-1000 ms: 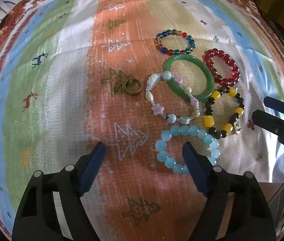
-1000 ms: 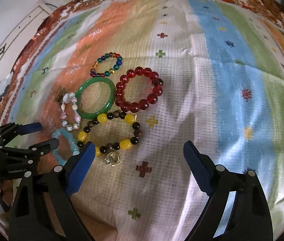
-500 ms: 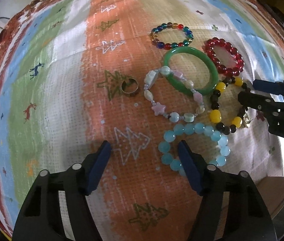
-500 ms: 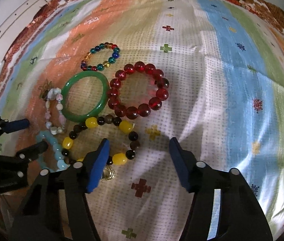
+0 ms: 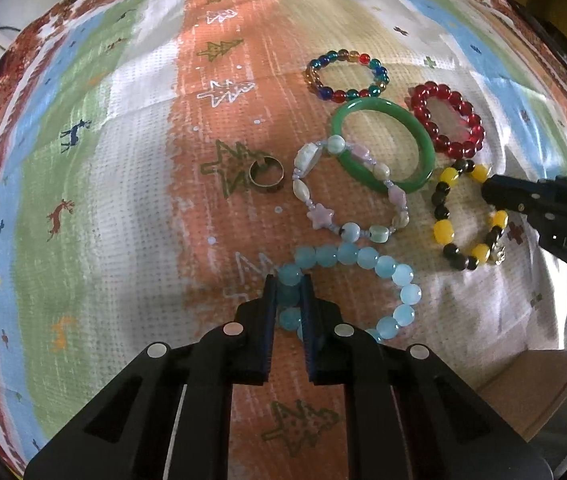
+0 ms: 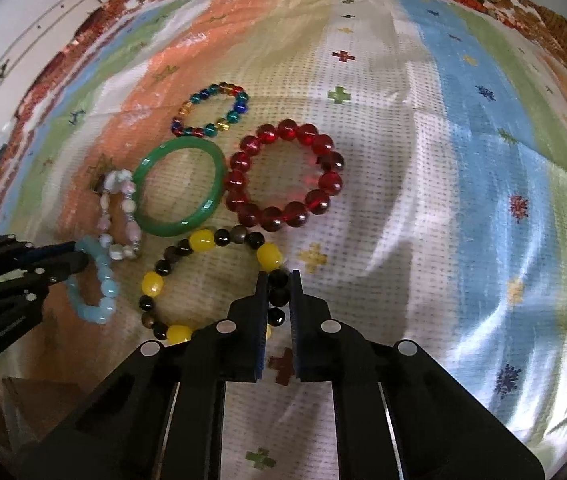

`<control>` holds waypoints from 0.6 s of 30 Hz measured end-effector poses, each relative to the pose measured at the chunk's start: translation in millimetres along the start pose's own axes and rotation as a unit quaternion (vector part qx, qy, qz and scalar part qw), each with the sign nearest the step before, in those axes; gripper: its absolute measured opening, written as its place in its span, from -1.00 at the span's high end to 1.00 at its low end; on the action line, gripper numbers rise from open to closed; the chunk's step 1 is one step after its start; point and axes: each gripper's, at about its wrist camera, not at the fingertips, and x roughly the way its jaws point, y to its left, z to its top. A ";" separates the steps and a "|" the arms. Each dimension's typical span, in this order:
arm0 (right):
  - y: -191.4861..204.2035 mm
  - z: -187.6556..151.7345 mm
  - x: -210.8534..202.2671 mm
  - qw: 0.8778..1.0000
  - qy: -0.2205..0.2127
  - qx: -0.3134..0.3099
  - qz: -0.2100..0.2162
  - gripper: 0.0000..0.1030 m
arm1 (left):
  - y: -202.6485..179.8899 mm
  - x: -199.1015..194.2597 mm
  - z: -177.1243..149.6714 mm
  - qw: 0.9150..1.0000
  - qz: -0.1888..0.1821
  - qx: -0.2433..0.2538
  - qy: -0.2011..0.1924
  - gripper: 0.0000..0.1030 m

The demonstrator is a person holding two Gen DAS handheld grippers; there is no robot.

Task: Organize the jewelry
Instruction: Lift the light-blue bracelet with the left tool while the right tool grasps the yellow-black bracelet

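Note:
Several bracelets lie close together on a striped cloth. My left gripper [image 5: 288, 284] is shut on the light blue bead bracelet [image 5: 387, 268], which also shows in the right wrist view [image 6: 101, 276]. My right gripper [image 6: 277, 280] is shut on the yellow and black bead bracelet [image 6: 203, 240], seen too in the left wrist view [image 5: 441, 232]. Beside them lie a green bangle [image 5: 411, 128], a red bead bracelet [image 6: 283, 172], a multicolour bead bracelet [image 5: 345, 74], a pastel charm bracelet [image 5: 319, 216] and a small metal ring [image 5: 266, 175].
The cloth [image 6: 463, 160] covers the table, with open fabric to the right in the right wrist view and to the left in the left wrist view. The table's front edge and a brown floor [image 5: 523, 384] show at lower right of the left wrist view.
Both grippers moved forward and down and closed: the left onto the light blue bracelet, the right onto the yellow and black bracelet. Both were open one second ago.

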 end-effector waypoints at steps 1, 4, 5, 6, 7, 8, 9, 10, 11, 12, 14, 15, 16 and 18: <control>1.0 0.1 -1.8 1.000 -0.002 0.000 0.003 0.80 | 0.5 -3.5 0.1 1.000 -0.003 -0.003 -0.002 0.79; 8.3 0.9 -13.4 1.000 -0.017 -0.008 0.010 0.80 | -0.4 -13.0 3.5 1.000 -0.011 -0.004 -0.016 0.79; 11.4 2.4 -17.8 1.000 -0.023 -0.011 0.014 0.80 | -1.0 -17.4 3.9 1.000 -0.015 -0.006 -0.023 0.79; 14.2 3.0 -22.9 0.999 -0.030 -0.014 0.016 0.80 | -1.8 -20.0 4.3 0.999 -0.016 -0.008 -0.027 0.79; 16.8 2.9 -27.2 0.999 -0.037 -0.017 0.017 0.80 | -2.0 -22.4 4.3 0.999 -0.017 -0.010 -0.031 0.79; 19.1 2.3 -31.1 0.999 -0.043 -0.020 0.018 0.80 | -2.7 -24.6 4.1 0.999 -0.017 -0.012 -0.035 0.79; 21.1 1.3 -34.9 0.998 -0.049 -0.022 0.017 0.80 | -3.9 -26.3 2.6 0.999 -0.016 -0.013 -0.037 0.79; 21.1 0.1 -37.2 0.998 -0.051 -0.023 0.017 0.80 | -4.8 -27.8 1.8 0.999 -0.015 -0.013 -0.040 0.79; 21.7 -1.2 -39.4 0.998 -0.054 -0.023 0.017 0.80 | -6.5 -29.9 0.8 0.999 -0.017 -0.011 -0.042 0.79; 22.3 -2.0 -41.2 0.998 -0.057 -0.022 0.017 0.80 | -7.1 -31.6 0.1 0.999 -0.018 -0.012 -0.045 0.79; 23.1 -5.1 -44.9 0.998 -0.063 -0.022 0.017 0.80 | -9.5 -41.3 -2.4 0.998 -0.012 -0.019 -0.060 0.79; 24.3 -6.5 -48.2 0.997 -0.069 -0.025 0.015 0.80 | -9.0 -47.1 -3.5 0.997 0.001 -0.025 -0.073 0.79; 26.6 -5.1 -50.7 0.996 -0.077 -0.031 0.010 0.80 | -10.4 -54.3 -5.8 0.996 0.018 -0.024 -0.088 0.79; 32.2 -6.5 -57.4 0.995 -0.095 -0.040 0.003 0.80 | -9.3 -63.8 -4.9 0.993 0.029 -0.030 -0.112 0.79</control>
